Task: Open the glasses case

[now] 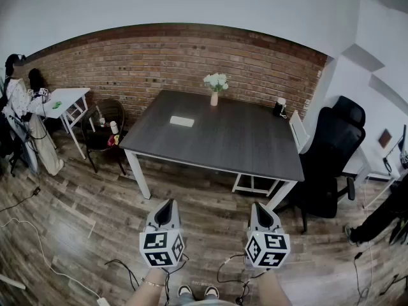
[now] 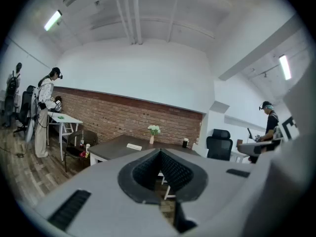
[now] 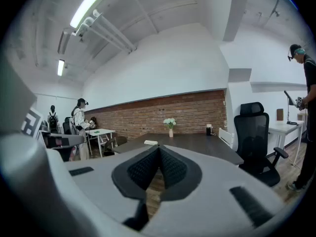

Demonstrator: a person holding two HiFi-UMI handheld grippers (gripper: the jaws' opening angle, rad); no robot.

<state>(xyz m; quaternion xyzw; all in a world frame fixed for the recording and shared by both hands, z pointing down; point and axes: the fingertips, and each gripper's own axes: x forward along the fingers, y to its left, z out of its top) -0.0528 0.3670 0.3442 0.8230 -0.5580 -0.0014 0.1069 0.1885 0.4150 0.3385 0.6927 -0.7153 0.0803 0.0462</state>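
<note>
The glasses case (image 1: 182,121) is a flat pale box lying closed on the dark table (image 1: 223,145), towards its far left part. It shows small in the left gripper view (image 2: 134,146) and in the right gripper view (image 3: 150,142). Both grippers hang over the wooden floor well short of the table's near edge, pointing at it. My left gripper (image 1: 167,204) has its jaws together with nothing between them (image 2: 159,153). My right gripper (image 1: 258,206) is likewise shut and empty (image 3: 159,148).
A vase of white flowers (image 1: 215,85) and a dark cup (image 1: 279,108) stand at the table's far side. A black office chair (image 1: 331,155) and a white chair (image 1: 298,131) are at its right. A wicker chair (image 1: 105,129), a small white table (image 1: 67,101) and people stand left. Cables (image 1: 121,266) lie on the floor.
</note>
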